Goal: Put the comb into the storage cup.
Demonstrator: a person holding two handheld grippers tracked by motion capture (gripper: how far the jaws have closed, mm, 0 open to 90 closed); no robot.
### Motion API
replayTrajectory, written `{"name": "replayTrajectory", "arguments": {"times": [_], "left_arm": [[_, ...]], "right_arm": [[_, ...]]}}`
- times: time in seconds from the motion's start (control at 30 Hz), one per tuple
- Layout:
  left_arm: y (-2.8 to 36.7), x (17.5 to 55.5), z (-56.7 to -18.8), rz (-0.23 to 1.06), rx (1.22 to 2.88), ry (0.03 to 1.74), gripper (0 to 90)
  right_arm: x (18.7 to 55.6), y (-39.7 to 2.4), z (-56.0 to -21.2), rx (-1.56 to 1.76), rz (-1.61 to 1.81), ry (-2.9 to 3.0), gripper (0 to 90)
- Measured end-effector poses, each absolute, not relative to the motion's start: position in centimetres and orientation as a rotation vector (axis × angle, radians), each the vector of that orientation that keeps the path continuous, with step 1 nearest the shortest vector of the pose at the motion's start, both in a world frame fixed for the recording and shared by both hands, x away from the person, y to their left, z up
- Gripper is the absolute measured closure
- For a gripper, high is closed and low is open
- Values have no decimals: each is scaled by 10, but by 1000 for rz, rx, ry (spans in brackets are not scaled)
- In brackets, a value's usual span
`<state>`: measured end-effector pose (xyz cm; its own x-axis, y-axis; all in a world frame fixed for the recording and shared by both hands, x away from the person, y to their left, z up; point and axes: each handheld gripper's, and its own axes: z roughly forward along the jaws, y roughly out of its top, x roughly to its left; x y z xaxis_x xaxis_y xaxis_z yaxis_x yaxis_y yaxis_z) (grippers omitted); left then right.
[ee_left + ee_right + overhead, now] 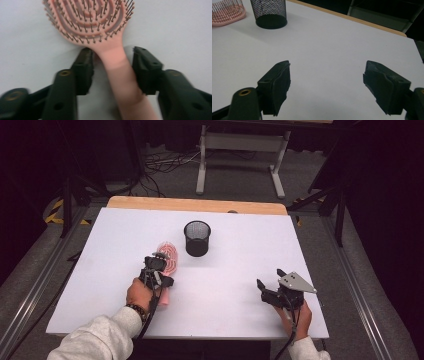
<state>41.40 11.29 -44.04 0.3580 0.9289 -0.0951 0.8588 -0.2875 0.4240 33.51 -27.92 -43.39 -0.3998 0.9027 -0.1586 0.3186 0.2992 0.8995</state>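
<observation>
- The brush (100, 32) looks like light, stiff plastic: easy to lift, and unlikely to bend at the handle.
- Its smooth handle may slip or swivel between flat pads, so I would take it at the neck, just below the head, where the weight sits close.
- The bristles look springy and are a poor place to pinch; pads there could bend them.
- It is pink, with an oval, vented head of looping ribs, rows of thin pins with small tips facing up, and a plain rounded handle.
- It lies flat on the white table (240, 285), head toward 12 o'clock and handle toward 6, at about 8 o'clock from the black mesh cup (197, 238), near it but not touching.
- The left gripper (113, 67) straddles the neck: one jaw touches or all but touches the handle, the other stands a little apart, so this is not yet a firm pinch.
- The right gripper (327, 85) rests with its jaws spread wide over bare table, nothing between them, well apart from the brush, at about 4 o'clock from the cup.
</observation>
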Motion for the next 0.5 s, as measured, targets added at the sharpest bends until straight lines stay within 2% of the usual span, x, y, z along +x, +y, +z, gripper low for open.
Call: {"name": "replayTrajectory", "arguments": {"times": [0.03, 0.1, 0.3, 0.43, 0.5], "left_arm": [[115, 415, -440, 225, 2230, 1551, 644], [118, 417, -440, 210, 2257, 1525, 680], [114, 424, -437, 189, 2340, 1495, 663], [111, 427, -437, 149, 2378, 1460, 548], [110, 426, -437, 163, 2390, 1443, 535]], "right_arm": [[335, -279, -434, 1091, 1075, 1881, 217], [337, -280, -435, 1097, 1070, 1885, 215], [338, -280, -436, 1106, 1066, 1897, 214], [339, -279, -437, 1105, 1063, 1905, 214], [339, -279, -437, 1104, 1066, 1909, 215]]}}
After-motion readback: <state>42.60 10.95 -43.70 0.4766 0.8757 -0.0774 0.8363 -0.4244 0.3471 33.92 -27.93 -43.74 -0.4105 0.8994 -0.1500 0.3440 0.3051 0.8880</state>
